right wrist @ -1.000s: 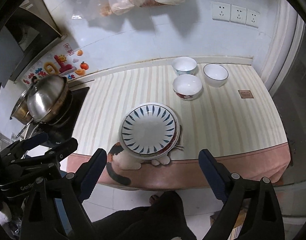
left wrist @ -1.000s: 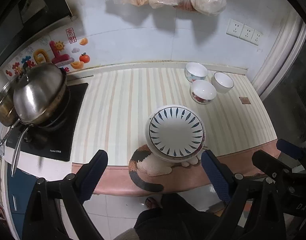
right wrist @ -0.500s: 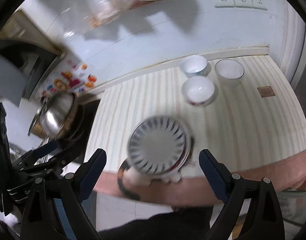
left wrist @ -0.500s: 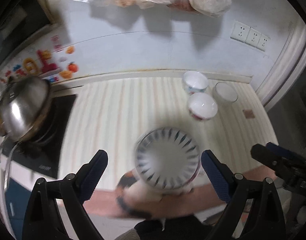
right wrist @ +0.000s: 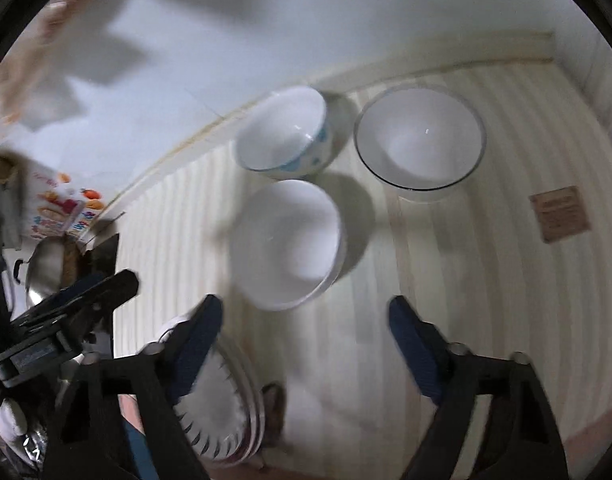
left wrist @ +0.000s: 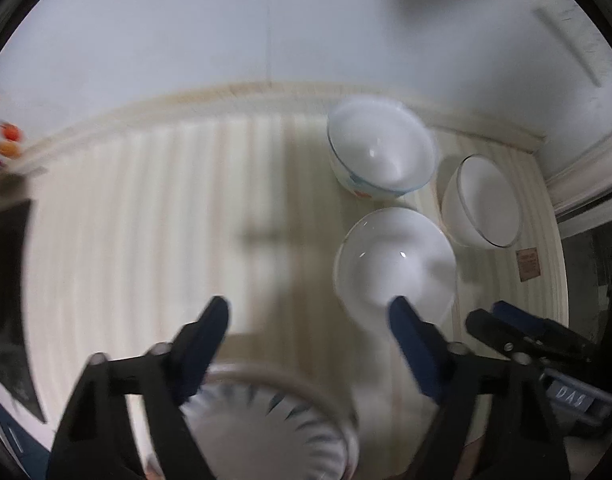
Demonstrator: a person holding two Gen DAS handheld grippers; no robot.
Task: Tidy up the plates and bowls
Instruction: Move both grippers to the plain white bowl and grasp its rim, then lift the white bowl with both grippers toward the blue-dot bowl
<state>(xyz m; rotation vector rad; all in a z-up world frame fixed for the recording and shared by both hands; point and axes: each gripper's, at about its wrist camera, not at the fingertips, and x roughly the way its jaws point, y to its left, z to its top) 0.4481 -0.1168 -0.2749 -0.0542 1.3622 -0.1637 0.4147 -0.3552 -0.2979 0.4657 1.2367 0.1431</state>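
At your far left in the right wrist view sits a domed steel pan lid, shiny and rounded, beside a flat black cooktop. Your left gripper has its dark blue padded fingers spread wide with nothing between them, hovering over the cream striped countertop; just beneath it lies the stack of round plates, the top one glossy white with dark blue petal strokes around the rim. Further right, three smooth ceramic bowls cluster near the wall: the plain white bowl nearest you, the blue-patterned bowl behind it almost touching, and the dark-rimmed bowl to their right, standing slightly apart. Your right gripper is likewise splayed and empty, just short of the plain white bowl. A small brown square tag lies flat at the far right
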